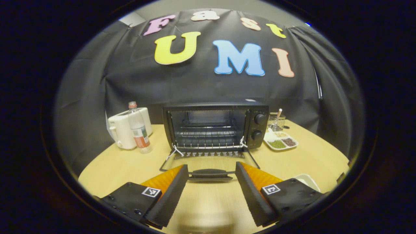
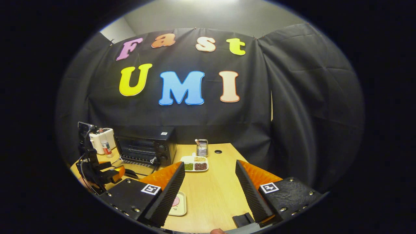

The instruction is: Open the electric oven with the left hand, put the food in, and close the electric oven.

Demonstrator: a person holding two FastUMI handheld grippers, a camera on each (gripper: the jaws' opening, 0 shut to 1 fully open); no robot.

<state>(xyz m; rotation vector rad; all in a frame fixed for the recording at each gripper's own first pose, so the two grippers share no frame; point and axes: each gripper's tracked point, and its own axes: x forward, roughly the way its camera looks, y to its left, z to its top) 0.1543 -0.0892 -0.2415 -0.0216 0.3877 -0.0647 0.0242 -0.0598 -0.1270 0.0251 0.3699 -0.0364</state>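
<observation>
- Table (image 1: pixel 308 156): pale wood-look top, smooth, slight sheen, lower half of the left gripper view.
- Electric oven (image 1: pixel 216 126): black casing, semi-gloss; wire rack inside looks like bright metal.
- Left gripper (image 1: pixel 211 191): finger pads matt black, ribbed, foam-like; orange glossy plastic behind them.
- Toaster (image 1: pixel 125 130): white glossy plastic, centre left.
- Bottle (image 1: pixel 139 128): clear plastic.
- Sectioned dish (image 1: pixel 281 139): white, smooth.
- Booth wall: matt black cloth, creased.

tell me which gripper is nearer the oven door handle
Left. The left gripper is open right at the oven door handle; the right gripper sits farther off, open over the table.
</observation>
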